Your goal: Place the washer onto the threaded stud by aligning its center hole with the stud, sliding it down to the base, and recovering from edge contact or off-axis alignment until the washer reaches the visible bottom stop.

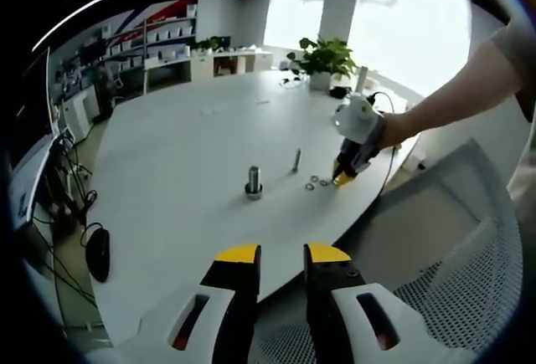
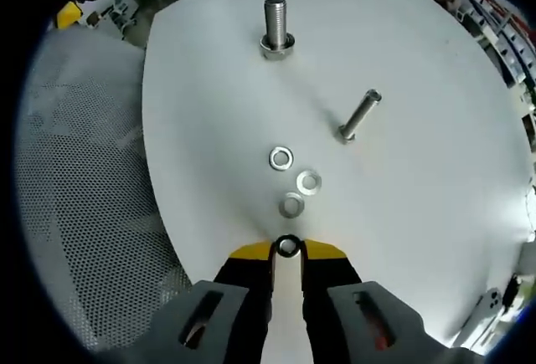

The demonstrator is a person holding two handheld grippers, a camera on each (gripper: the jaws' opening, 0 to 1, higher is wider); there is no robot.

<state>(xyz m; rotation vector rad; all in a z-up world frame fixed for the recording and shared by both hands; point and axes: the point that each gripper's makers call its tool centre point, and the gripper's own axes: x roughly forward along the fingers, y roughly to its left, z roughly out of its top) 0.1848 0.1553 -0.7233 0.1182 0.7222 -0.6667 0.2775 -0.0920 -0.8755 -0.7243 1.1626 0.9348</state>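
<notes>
The threaded stud (image 2: 275, 23) stands upright on its nut base on the white table (image 2: 419, 213), far ahead of my right gripper (image 2: 287, 251). That gripper is shut on a small steel washer (image 2: 287, 246), pinched edge-on between its yellow tips just above the table's near edge. Three loose washers (image 2: 291, 206) lie just ahead of it. In the left gripper view the stud (image 1: 254, 182) stands mid-table, and the right gripper (image 1: 343, 177), held by a hand, is tip-down beside the washers (image 1: 315, 184). My left gripper (image 1: 282, 255) hangs open off the table's edge, holding nothing.
A second, thinner bolt (image 2: 360, 115) stands right of the washers; it is also in the left gripper view (image 1: 296, 160). A grey mesh chair (image 2: 75, 213) sits beside the table edge. A potted plant (image 1: 327, 54) and cables are at the far side.
</notes>
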